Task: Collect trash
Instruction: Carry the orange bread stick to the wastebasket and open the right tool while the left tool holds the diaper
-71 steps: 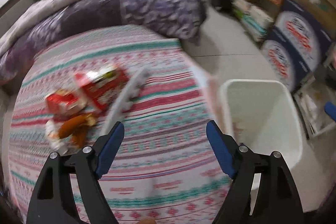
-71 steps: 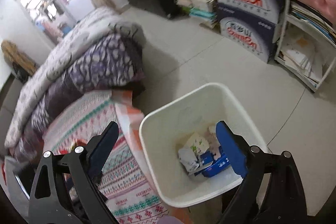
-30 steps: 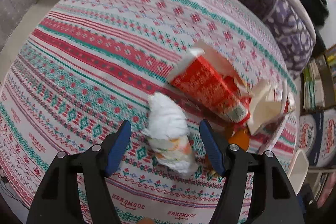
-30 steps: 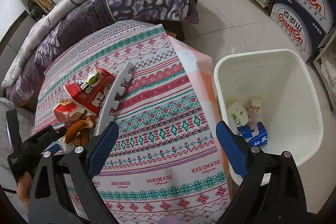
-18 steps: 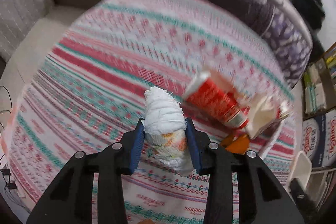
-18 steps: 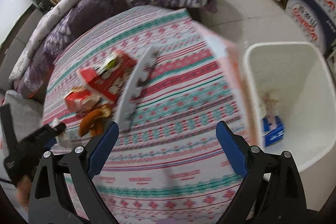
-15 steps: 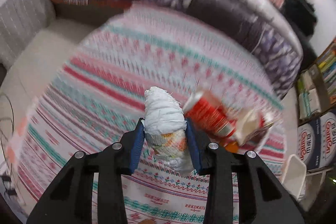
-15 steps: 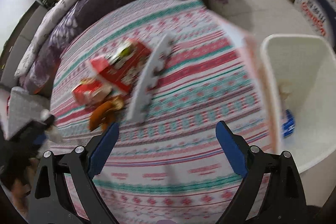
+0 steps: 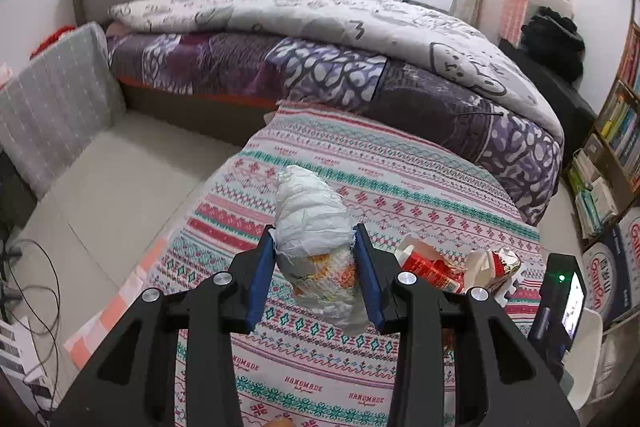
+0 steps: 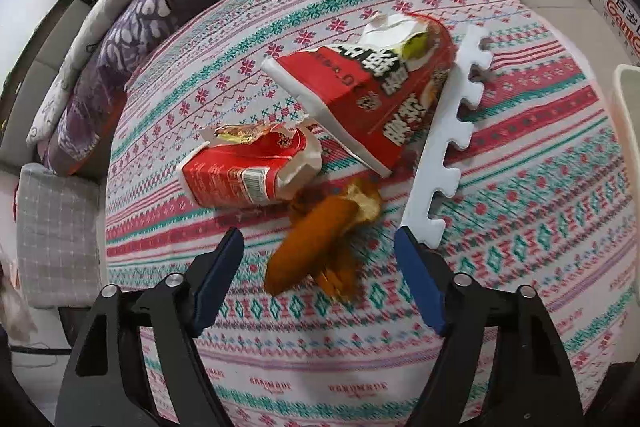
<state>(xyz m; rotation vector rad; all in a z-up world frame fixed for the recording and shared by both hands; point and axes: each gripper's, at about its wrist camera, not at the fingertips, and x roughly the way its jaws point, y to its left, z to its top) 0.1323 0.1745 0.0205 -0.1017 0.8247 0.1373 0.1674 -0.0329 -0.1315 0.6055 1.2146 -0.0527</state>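
1. The left gripper (image 9: pixel 315 269) has closed on the crumpled white paper wad with an orange-printed patch (image 9: pixel 316 247) and lifted it. A second ago the wad lay on the striped red, teal and white patterned cloth (image 9: pixel 400 179) between spread jaws; now it hangs above the cloth, pinched from both sides.

2. I take it that one piece of trash is secured and ready to be carried to the white plastic bin (image 10: pixel 629 115), whose rim shows past the cloth's right edge in the right wrist view.

3. The left blue pads (image 9: pixel 260 279) press into the wad's lower half; its upper end sticks out beyond them.

4. The right gripper (image 10: pixel 319 259) has moved in over the remaining pile, and its jaws have just been narrowing. They stand apart, pads touching nothing, with the brown-orange wrapper (image 10: pixel 316 247) lying on the cloth in the gap between them.

5. Left to gather near the cloth's middle: that wrapper, a small torn red carton (image 10: pixel 248 171) just beside it, a larger red torn snack box (image 10: pixel 368 99) behind, and a white foam puzzle-edge strip (image 10: pixel 452 147) leaning against the box's right side.

6. The wrapper looks like the right gripper's next pick.
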